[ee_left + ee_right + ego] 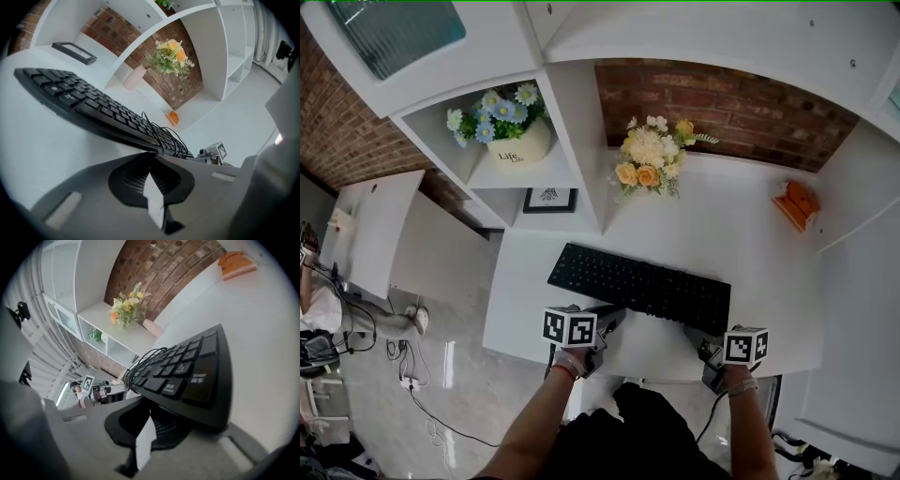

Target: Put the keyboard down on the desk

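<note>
White bench [750, 244] before a brick wall [722, 103]; a black keyboard [639, 287] stretches across it; left tool [609, 321] and right tool [701, 337] are both clenched empty, tips tucked at the keyboard's near corners.

There is one keyboard [639, 287], one bench [741, 244], one framed picture [549, 199] and one orange object [795, 203]. There are two grippers, the left gripper [614, 319] and the right gripper [701, 339], and two flower bunches: a blue-and-white bunch [499, 111] and a yellow bunch [652, 155].
</note>
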`<state>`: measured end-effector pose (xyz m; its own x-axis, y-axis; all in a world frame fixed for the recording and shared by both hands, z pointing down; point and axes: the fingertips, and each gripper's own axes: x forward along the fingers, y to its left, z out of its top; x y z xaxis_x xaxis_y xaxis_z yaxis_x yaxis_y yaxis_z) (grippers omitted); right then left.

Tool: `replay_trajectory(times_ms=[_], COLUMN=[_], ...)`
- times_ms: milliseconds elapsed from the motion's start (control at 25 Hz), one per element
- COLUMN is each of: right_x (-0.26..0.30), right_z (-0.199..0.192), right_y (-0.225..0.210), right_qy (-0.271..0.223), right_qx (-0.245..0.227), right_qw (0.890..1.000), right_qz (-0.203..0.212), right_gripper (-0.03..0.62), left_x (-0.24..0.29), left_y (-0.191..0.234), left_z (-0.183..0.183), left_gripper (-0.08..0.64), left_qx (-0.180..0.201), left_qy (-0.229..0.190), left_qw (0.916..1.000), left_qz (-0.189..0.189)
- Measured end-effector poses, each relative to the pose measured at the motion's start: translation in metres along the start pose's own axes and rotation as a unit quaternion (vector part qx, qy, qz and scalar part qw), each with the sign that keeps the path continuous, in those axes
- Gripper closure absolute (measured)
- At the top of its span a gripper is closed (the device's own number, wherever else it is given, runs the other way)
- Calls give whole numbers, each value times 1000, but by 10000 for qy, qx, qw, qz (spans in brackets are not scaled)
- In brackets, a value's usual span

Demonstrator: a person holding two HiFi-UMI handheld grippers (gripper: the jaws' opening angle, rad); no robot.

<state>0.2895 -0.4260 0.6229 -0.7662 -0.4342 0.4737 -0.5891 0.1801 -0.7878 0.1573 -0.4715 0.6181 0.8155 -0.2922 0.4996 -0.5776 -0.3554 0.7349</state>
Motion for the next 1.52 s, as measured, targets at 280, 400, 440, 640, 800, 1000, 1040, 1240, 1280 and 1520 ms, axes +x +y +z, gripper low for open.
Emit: replay_trajectory(times_ms=[280,400,440,640,800,1000,1040,1240,1280,1520], right_x=[3,3,3,1,-5,-20,-23,-36,-40,-61], right_z=[-11,-12,-13,-13,-2,22,24,36,40,51], right_y=[-1,-5,-5,-2,8,27,32,50,55,76], right_qy=[156,135,140,60,-254,-936,-1032,-1660,-1820,-2353], right_qx=[264,351,356,264,-16,-903,-1112,-2064,-2259,-3140], right_qw=[9993,9989,9988,9992,9995,9913,9881,9618,9537,9095], right_qz=[-198,-296,-304,-282,-175,-223,-264,-686,-798,-1374], right_gripper=[595,595,595,595,595,595,595,594,594,594], left_x=[9,10,9,4,-9,-29,-33,-60,-65,-92], left_y=[11,11,11,4,6,11,10,-5,-7,-16], left_z=[-18,-21,-21,-12,-1,5,8,29,32,44], left_gripper=[566,566,566,565,565,565,565,565,560,560], left_qx=[117,50,37,-101,247,544,605,1172,1361,2076], left_qy=[570,622,645,412,140,-158,-288,-1099,-1186,-1596], left_qw=[9973,9968,9966,9986,9985,9962,9956,9851,9811,9618], left_qz=[459,501,506,320,463,669,650,617,692,796])
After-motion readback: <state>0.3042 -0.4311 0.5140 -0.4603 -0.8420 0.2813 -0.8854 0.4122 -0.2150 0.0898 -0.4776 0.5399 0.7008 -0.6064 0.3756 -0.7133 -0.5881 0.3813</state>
